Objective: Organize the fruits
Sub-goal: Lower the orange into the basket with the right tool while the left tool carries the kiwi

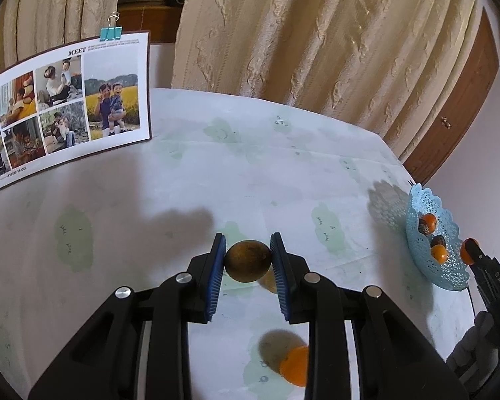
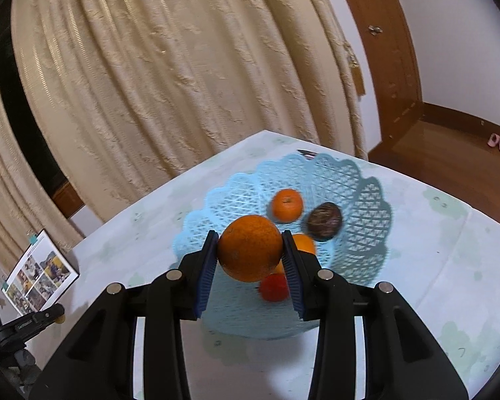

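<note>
**Both grippers loaded; right gripper over the basket**

The right gripper (image 2: 249,250) pinches a large orange (image 2: 250,248) between its blue pads and holds it directly above the near half of the light-blue lattice basket (image 2: 366,200). The basket already contains a small orange (image 2: 286,205), a dark brown fruit (image 2: 325,220), a red fruit (image 2: 275,287) and another orange piece (image 2: 304,243) partly hidden behind the right pad. The deciding relation: the basket floor lies straight below the held orange, so a release here should land it inside.

The left gripper (image 1: 248,260) pinches a brown round fruit (image 1: 248,260) above the table (image 1: 183,183), with the basket (image 1: 433,230) well apart to its right. It is the farther of the two.

One orange (image 1: 295,365) lies on the table, cut off by the right finger. A yellowish object (image 1: 269,281) behind the brown fruit is too blurred to identify. A clipped photo sheet (image 1: 66,106) stands at the far left.
</note>
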The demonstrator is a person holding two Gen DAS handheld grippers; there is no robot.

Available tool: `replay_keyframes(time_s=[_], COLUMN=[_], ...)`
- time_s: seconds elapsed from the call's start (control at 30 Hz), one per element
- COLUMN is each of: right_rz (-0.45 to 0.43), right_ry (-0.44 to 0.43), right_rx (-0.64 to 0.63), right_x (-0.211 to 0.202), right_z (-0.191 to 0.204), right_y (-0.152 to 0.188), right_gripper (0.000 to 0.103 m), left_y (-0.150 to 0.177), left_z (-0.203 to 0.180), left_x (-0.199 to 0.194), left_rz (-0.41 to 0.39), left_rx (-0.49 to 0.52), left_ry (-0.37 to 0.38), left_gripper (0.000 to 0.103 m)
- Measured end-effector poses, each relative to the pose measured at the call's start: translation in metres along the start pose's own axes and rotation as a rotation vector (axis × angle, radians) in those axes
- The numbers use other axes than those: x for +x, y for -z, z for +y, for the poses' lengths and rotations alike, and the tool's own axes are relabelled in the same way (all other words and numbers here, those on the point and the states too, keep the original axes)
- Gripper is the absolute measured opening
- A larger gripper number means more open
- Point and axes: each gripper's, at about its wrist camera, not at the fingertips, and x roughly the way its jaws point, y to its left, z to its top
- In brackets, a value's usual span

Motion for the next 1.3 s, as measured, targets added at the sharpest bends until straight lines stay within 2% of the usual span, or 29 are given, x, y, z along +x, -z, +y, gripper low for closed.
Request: replay_keyframes(time_s=[0.3, 0.5, 0.8, 1.0, 1.1, 1.3], right_rz=[0.026, -0.026, -0.13, -0.134, -0.138, -0.147], right_ry=[-0.034, -0.029, 0.037, 0.054, 0.051, 0.044], right_rx=[0.05, 0.116, 0.222, 0.265, 0.266, 0.255], right_x=[0.0, -0.011, -0.035, -0.038, -0.039, -0.04], right_z=[-0.014, -0.029, -0.058, -0.068, -0.065, -0.058], right_y=[0.0, -0.005, -0.012, -0.01, -0.008, -0.007], right_gripper=[0.04, 0.041, 0.041, 0.043, 0.052, 0.053], left_y=[0.002, 0.002, 0.001, 0.002, 0.005, 0.013], left_z=[-0.015, -0.033, -0.096, -0.147, -0.177, -0.227], left_x=[-0.008, -0.015, -0.019, -0.008, 0.004, 0.028], left_rz=[-0.015, -0.024, -0.03, -0.007, 0.014, 0.066], left_rx=[0.024, 0.052, 0.165, 0.244, 0.287, 0.344], left_ry=[0.008, 0.02, 0.066, 0.117, 0.154, 0.219], left_gripper=[0.028, 0.028, 0.028, 0.028, 0.028, 0.028])
